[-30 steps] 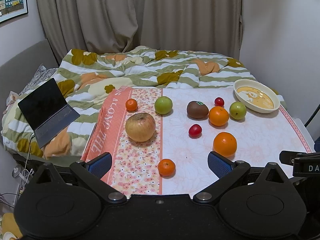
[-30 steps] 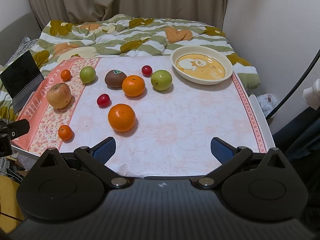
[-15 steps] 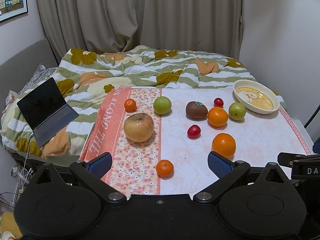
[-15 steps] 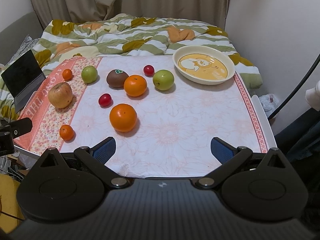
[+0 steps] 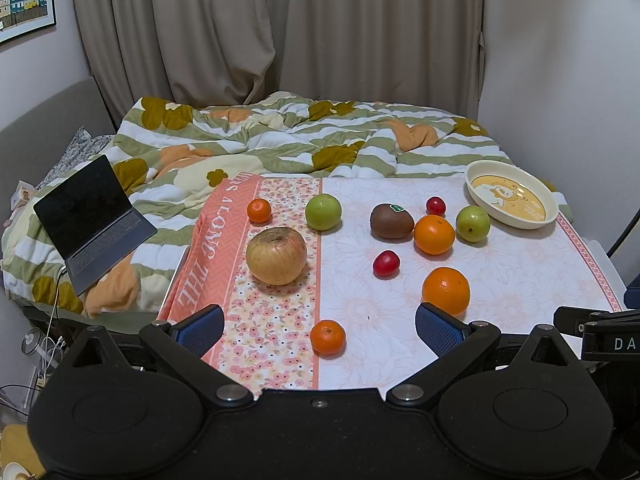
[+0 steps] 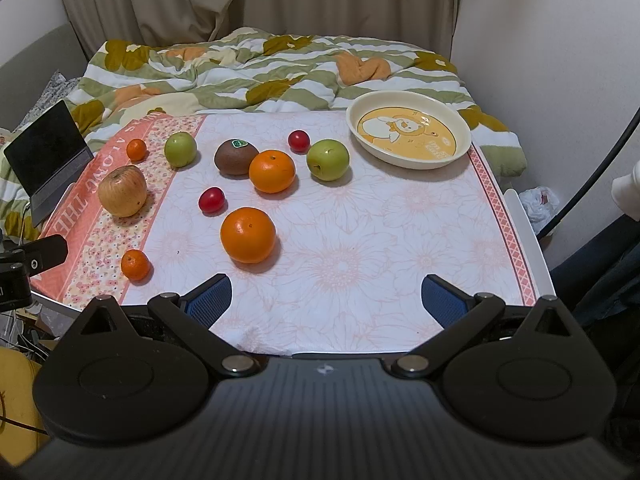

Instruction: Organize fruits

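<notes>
- Left wrist view: left gripper (image 5: 318, 326) spread wide, nothing between the pads, poised over the near edge of the table (image 5: 520, 280).
- Small mandarin (image 5: 327, 337) just ahead at 12 o'clock, sitting in the gap line between the fingertips.
- Right gripper (image 6: 326, 298) likewise released and empty, hanging over bare tablecloth at the near edge.
- Nearest fruit for the right side: big orange (image 6: 248, 234) at 11 o'clock, red plum (image 6: 211, 200) just beyond it.
- Further out: large apple (image 5: 276, 255) at 11 o'clock, second orange (image 6: 272, 171) touching or nearly touching the kiwi (image 6: 236, 157), green apple (image 6: 328, 159) beside them.
- Farthest: cream dish (image 6: 464, 136) at 1 o'clock, empty, well apart from most fruit.
- Judged stage: very start, nothing gathered yet, approach phase.
- Next move, most likely: ease forward and down onto a near fruit, straddle it squarely, close gently so the round skin does not squirt out, then carry to the dish.
</notes>
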Available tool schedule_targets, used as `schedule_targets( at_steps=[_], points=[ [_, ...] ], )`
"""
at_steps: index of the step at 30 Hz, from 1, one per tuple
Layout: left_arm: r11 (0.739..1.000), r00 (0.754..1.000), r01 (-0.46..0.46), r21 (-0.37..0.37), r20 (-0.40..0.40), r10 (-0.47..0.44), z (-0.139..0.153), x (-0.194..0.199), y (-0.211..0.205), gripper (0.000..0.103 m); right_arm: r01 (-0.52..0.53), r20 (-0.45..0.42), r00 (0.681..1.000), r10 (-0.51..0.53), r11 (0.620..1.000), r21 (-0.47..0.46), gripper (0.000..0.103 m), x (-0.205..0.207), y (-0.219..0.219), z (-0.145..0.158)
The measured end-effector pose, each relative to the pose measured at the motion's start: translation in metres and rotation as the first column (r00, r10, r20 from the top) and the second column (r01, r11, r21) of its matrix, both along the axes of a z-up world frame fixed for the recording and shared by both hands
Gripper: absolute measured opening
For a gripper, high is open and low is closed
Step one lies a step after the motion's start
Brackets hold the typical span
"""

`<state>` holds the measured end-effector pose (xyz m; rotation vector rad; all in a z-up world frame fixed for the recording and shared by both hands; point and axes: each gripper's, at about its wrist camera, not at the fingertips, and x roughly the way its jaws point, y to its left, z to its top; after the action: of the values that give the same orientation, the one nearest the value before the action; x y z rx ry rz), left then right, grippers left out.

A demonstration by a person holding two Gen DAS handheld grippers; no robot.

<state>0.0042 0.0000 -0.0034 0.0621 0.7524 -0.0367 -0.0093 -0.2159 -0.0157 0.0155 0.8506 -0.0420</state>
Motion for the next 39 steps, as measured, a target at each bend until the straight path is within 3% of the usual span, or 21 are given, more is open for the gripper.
schedule_targets(
  at_steps=[39],
  points=[
    [1.000, 1.000, 0.023, -0.015, 0.000, -0.023, 0.0037, 0.0022, 0.0051, 0.103, 0.004, 0.009, 1.000, -0.004, 1.000, 0.015, 0.103, -0.0067, 0.0059, 0.0062]
  ],
)
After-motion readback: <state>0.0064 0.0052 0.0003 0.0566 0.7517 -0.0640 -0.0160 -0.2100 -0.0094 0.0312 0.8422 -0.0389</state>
